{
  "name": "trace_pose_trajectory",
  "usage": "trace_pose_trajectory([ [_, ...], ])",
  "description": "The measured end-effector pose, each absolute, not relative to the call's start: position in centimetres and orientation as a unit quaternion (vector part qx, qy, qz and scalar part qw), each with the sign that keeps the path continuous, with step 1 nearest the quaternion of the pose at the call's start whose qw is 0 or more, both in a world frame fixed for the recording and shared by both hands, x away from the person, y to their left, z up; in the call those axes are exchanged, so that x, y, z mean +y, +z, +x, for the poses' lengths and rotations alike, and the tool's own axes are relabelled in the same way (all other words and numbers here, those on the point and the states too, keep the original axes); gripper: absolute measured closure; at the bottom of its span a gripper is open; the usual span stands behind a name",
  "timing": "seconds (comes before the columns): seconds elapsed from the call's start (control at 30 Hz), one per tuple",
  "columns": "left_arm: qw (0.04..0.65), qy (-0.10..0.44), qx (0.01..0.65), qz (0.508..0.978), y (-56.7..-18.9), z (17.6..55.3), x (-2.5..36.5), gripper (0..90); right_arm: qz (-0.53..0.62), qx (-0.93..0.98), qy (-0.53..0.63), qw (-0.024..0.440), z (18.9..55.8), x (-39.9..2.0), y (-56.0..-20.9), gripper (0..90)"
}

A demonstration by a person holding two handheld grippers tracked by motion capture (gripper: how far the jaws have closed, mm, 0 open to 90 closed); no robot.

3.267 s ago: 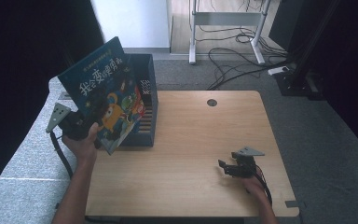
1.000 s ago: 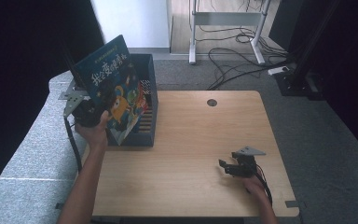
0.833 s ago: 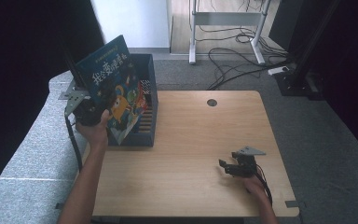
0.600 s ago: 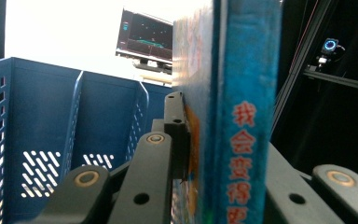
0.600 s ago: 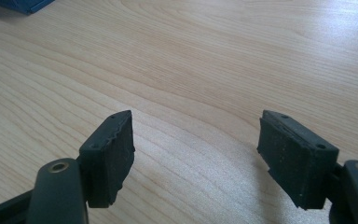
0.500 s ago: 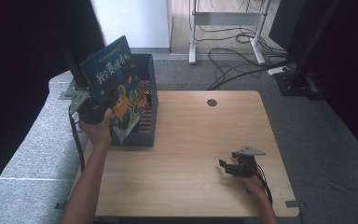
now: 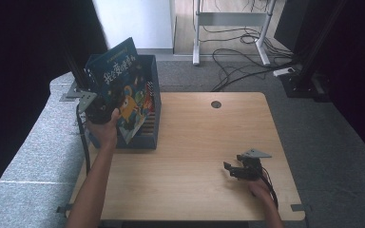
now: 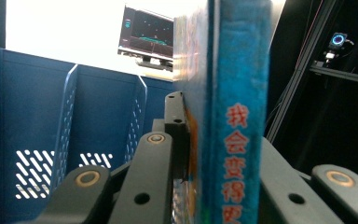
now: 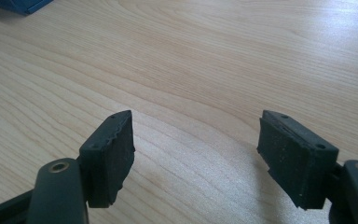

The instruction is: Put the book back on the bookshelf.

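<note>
A blue picture book (image 7: pixel 123 90) with red Chinese lettering on its spine (image 8: pixel 235 140) is held tilted over the blue slotted file crate (image 7: pixel 149 128) at the table's left edge. My left gripper (image 7: pixel 100 110) is shut on the book's lower edge, one jaw on each cover. Dividers of the crate (image 8: pixel 70 135) stand just behind the book in the left gripper view. My right gripper (image 7: pixel 233 170) rests low over the wooden table (image 7: pixel 195 142) near the front right, its jaws open with nothing between the pads (image 9: pixel 109 154).
A round cable hole (image 7: pixel 216 104) sits at the table's far middle. Grey carpet with a cable tangle (image 7: pixel 237 71) and a metal stand (image 7: pixel 233 19) lie beyond the table. A dark curtain hangs at the left.
The left hand has carried the book a little to the right and farther over the crate. The right gripper has stayed where it was.
</note>
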State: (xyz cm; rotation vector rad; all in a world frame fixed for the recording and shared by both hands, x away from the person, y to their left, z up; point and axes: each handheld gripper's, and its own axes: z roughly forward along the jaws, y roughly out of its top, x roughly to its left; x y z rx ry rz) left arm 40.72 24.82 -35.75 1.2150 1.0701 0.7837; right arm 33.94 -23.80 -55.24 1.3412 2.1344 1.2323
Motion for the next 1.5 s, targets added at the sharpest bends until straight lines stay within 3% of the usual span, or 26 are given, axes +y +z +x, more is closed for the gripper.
trace_pose_trajectory([
  [1.5, 0.590, 0.371, 0.471, 0.541, -37.7, 44.9, 22.0, 81.9, 0.469, 0.755, 0.424, 0.175, 33.8, -23.6, -55.2, 26.1],
])
